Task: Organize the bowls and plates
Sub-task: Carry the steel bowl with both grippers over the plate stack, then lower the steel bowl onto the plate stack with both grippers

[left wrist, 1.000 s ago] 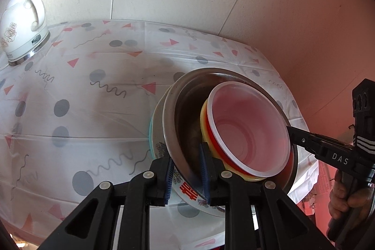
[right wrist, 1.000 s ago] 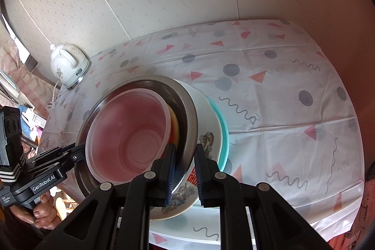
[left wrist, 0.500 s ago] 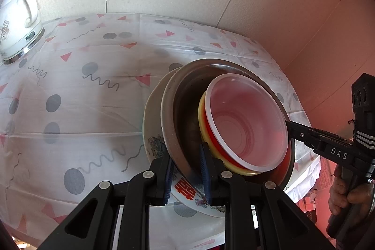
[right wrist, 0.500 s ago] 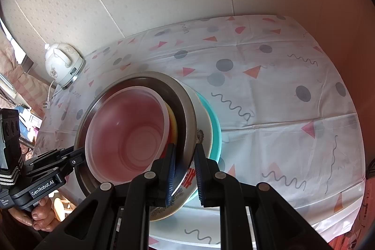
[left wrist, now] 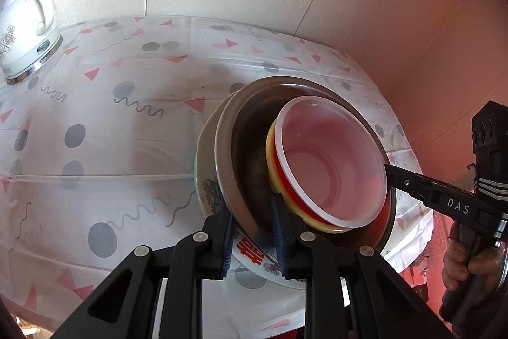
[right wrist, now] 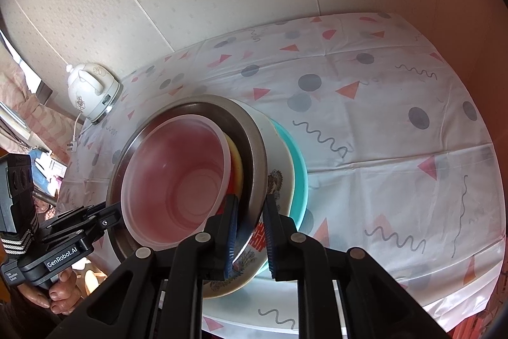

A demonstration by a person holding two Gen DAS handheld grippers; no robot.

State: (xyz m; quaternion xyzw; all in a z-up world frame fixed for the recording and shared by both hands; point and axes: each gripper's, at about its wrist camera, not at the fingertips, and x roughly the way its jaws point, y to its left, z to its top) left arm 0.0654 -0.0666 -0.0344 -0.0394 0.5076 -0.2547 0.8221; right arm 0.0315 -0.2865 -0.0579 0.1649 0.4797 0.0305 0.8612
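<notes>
Nearest the left wrist camera, at six o'clock, the left gripper (left wrist: 254, 231) pinches the near rim of the steel bowl (left wrist: 250, 129); in its own view the right gripper (right wrist: 249, 232) clamps the opposite rim the same way. Nested in that bowl are a yellow bowl (left wrist: 272, 161), a red one and a clear plastic bowl (left wrist: 333, 161), all above a patterned white bowl (right wrist: 279, 158) and a teal plate (right wrist: 300, 167). Farther off lies the spotted tablecloth (left wrist: 111, 132), with a white kettle (left wrist: 25, 30) at ten o'clock.
</notes>
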